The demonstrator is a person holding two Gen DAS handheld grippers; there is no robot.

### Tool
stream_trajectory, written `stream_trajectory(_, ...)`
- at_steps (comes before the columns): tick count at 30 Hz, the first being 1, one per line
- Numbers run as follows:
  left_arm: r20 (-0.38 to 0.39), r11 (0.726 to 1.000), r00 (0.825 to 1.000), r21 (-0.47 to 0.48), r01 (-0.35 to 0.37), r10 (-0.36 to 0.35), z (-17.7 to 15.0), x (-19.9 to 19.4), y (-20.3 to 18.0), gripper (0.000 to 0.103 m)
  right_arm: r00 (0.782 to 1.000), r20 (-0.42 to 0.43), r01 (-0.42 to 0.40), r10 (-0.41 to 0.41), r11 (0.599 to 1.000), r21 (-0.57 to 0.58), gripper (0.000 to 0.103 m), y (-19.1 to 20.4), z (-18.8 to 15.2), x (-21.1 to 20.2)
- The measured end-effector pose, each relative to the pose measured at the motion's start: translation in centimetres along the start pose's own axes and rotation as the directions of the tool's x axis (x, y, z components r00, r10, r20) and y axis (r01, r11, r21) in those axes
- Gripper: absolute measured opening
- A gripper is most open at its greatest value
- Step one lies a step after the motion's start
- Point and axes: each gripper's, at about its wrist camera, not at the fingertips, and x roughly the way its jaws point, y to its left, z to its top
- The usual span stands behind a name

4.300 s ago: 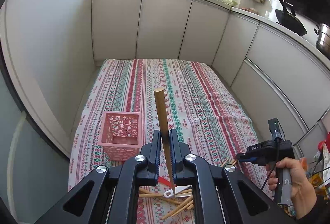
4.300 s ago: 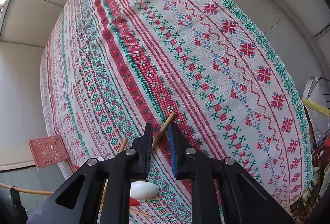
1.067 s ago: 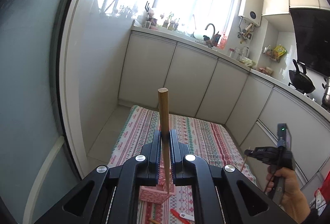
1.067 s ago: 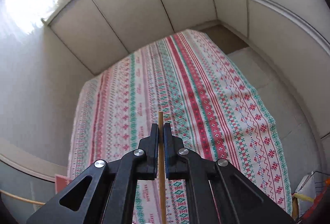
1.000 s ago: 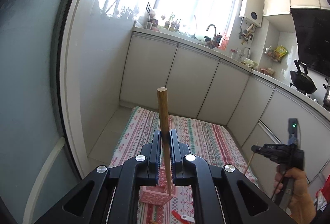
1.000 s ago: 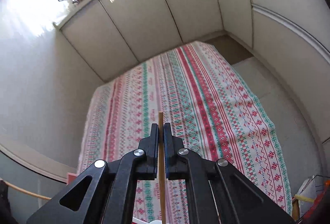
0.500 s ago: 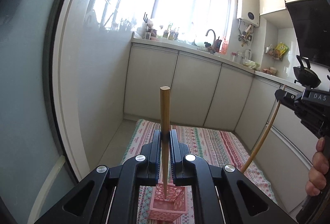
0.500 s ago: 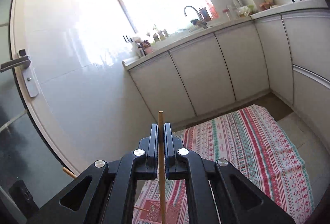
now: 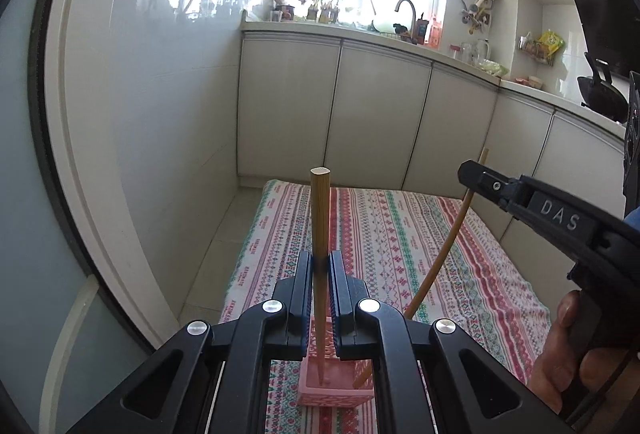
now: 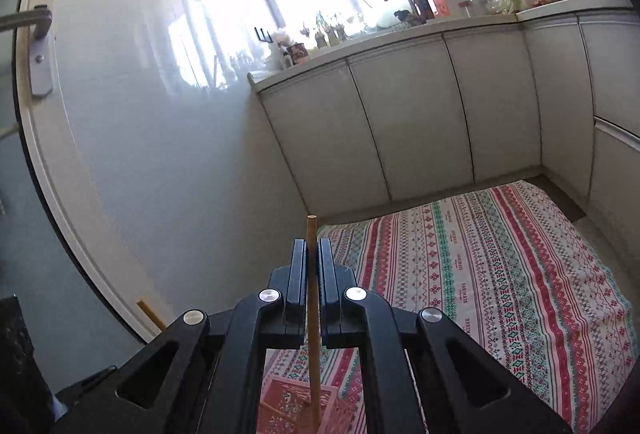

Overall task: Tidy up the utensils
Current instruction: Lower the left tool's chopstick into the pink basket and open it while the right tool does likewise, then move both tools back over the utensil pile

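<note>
Since the earlier frame the right gripper point(image 9: 476, 176) swings in from the 3 o'clock edge of the left wrist view toward the middle, and the pink perforated plastic basket point(image 9: 334, 388) now sits right under both tools instead of off to one side. The left gripper point(image 9: 320, 266) is clamped nearly shut on a thick, round, pale wooden stick point(image 9: 320, 226), gripped about midway, its flat top pointing to 12 o'clock and its lower tip already down inside the basket at 6 o'clock. The right gripper is pinched tight on a thin brown bamboo chopstick point(image 10: 312, 298), which runs upright between the jaws; its top pokes out just above them at 12 o'clock and its lower end dips into the basket point(image 10: 296, 408) at 6 o'clock. In the left view that same chopstick point(image 9: 444, 254) slants down from the right gripper at 2 o'clock to the basket's right corner. Both sticks look light, stiff and smooth, so they could pivot or slide in a pinch; a mid-shaft hold, as now, seems the safest. The basket looks light too and might tip if a stick leans hard on its wall. It stands at the near end of the red, green and white patterned cloth point(image 9: 460, 246), and both sticks look ready to be let go.
</note>
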Motion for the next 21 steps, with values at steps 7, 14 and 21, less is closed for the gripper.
stream_trajectory(7,-0.006,1.0,1.0,-0.02,0.02,-0.02,0.2,-0.5,-0.1,0.012,0.994,-0.101,-0.032,0.035,0.999,0.027,0.007,-0.5,-0.7,1.3)
stream_trajectory(14,-0.039,0.999,0.999,-0.03,0.026,-0.027,0.6,-2.1,0.0,0.049,0.992,-0.129,-0.003,0.013,0.997,0.077,0.039,-2.2,1.0,-2.7)
stream_trajectory(21,-0.12,1.0,0.993,-0.017,0.008,-0.01,-0.4,-4.8,0.1,0.079,0.973,-0.222,0.087,-0.065,0.992,0.091,0.052,-4.6,1.2,-7.8)
